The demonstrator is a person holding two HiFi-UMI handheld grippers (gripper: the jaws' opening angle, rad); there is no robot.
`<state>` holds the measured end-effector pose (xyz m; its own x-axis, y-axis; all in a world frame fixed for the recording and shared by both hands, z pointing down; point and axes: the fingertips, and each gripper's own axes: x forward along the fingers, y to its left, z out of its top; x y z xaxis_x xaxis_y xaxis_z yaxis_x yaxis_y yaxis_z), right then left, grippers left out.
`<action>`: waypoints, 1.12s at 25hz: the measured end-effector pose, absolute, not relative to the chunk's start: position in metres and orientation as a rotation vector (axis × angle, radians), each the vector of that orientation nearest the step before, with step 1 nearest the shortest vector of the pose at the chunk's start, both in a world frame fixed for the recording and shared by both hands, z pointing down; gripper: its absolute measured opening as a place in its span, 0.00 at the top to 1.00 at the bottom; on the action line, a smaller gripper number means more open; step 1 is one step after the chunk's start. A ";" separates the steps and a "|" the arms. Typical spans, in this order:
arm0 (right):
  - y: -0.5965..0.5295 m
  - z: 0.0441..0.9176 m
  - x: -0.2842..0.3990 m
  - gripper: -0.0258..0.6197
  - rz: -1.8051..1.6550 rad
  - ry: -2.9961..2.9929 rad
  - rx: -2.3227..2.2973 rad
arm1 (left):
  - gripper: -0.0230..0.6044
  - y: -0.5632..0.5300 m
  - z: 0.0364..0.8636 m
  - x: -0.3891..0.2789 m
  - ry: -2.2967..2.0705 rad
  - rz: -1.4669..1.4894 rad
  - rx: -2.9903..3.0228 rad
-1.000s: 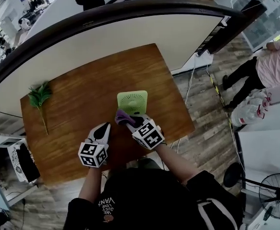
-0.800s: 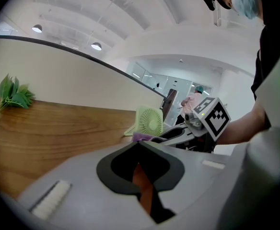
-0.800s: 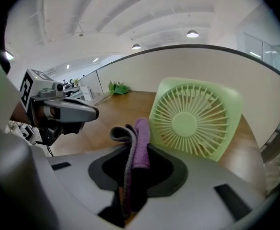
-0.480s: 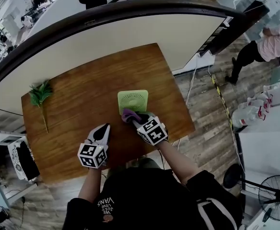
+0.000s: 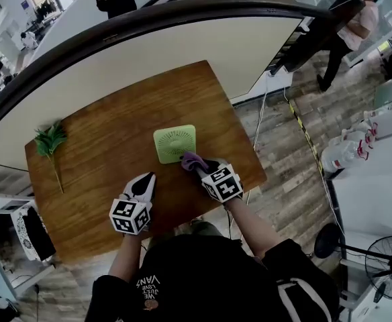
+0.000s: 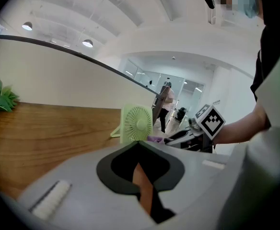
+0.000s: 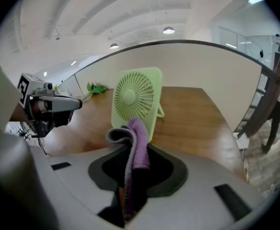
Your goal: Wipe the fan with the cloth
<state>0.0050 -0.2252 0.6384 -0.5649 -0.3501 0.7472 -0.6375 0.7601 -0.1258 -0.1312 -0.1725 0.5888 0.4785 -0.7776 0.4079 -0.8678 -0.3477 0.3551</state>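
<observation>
- Item: small pale-green square plastic fan (image 5: 174, 143), upright on brown wooden worktop (image 5: 102, 146), grille facing person.
- Item: folded purple-and-grey cloth (image 7: 133, 147), clamped in right gripper (image 7: 130, 176), free end raised at fan's lower front edge; contact not confirmed.
- Item: left gripper (image 6: 140, 176), jaws together, nothing between them, resting low near worktop, well left of fan.
- Step, judged: cloth being brought onto fan's front.
- Next move calls for: light pressure across grille; unbraced fan may tip or slide.
</observation>
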 end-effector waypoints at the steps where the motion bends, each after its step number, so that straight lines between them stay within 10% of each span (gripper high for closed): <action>1: -0.226 0.639 0.010 0.81 0.511 -2.211 0.748 | 0.94 -0.173 0.589 -0.130 -1.355 0.230 2.204; 28: -0.217 0.548 0.038 0.81 0.792 -2.588 0.774 | 0.94 -0.149 0.543 -0.100 -1.642 0.101 2.111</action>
